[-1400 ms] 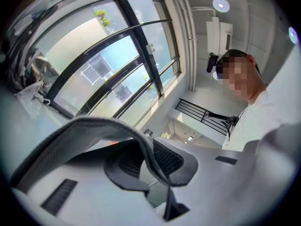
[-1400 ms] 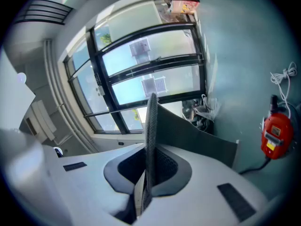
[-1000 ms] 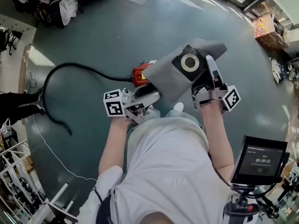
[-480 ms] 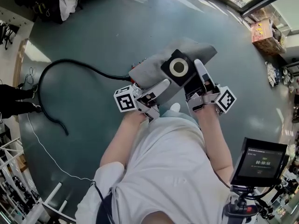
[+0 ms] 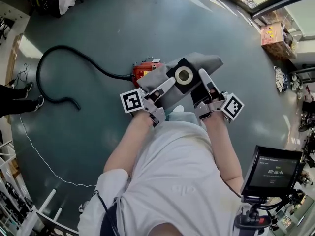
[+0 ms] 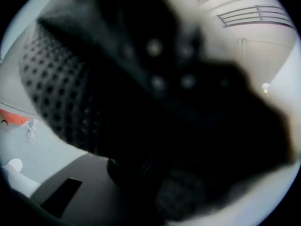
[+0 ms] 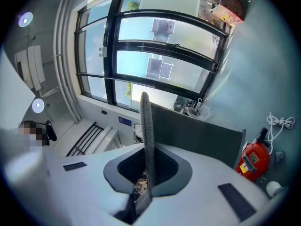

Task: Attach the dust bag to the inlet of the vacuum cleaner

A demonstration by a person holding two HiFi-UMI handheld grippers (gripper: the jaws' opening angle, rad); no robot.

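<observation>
Above the red vacuum cleaner, left gripper and right gripper jaws each clamp the grey dust bag.

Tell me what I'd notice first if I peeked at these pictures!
Probably the grey fabric dust bag with its black collar and round hole, held up in the middle between the left gripper and right gripper. Beyond it on the floor sits a red vacuum cleaner, its black hose curling away left.
</observation>
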